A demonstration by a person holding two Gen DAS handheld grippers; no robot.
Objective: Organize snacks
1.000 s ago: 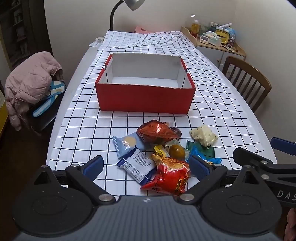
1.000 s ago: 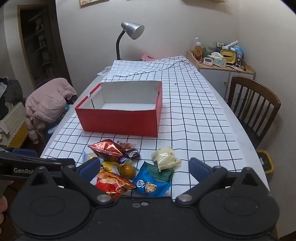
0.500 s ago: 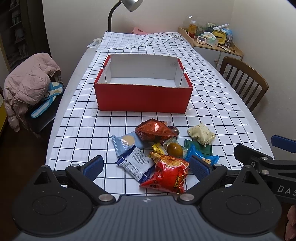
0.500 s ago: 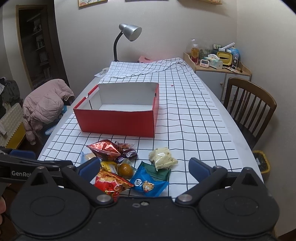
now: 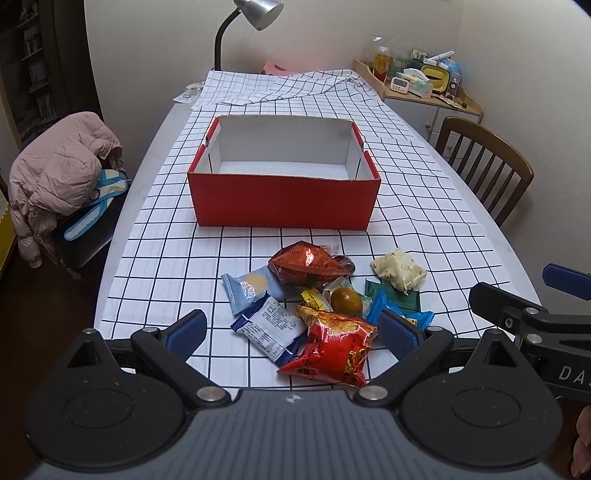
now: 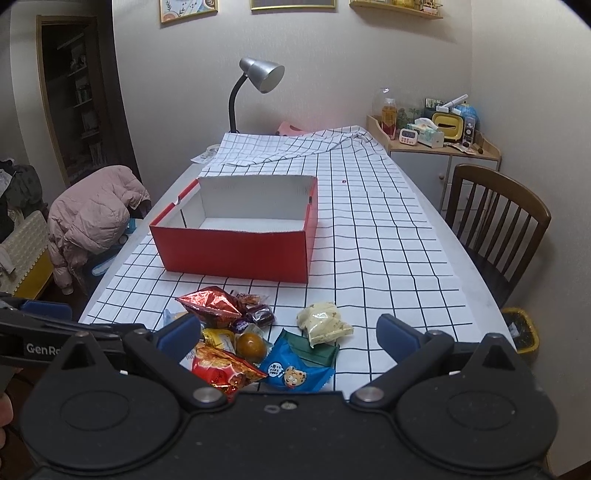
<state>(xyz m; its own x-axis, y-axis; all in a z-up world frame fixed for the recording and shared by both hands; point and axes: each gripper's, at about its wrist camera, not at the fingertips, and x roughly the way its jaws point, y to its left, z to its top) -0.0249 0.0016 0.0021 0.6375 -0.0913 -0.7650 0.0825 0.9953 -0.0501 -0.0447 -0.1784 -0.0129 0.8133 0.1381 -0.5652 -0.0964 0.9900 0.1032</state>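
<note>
Left gripper (image 5: 291,328) jaws wide apart, empty, bottom of frame, raised slightly vs earlier frames; view tilts higher, lamp (image 5: 258,11) head now fully visible. Right gripper (image 6: 284,330) also spread, holding nothing, likewise lifted a bit. Snack pile (image 5: 325,295) lower centre on checked cloth (image 5: 166,258), unmoved. Red box (image 5: 284,199) mid-frame beyond pile, empty, same spot.

Heaped snack packets (image 5: 325,299) lie before the red box (image 5: 284,201) — empty, upright.
</note>
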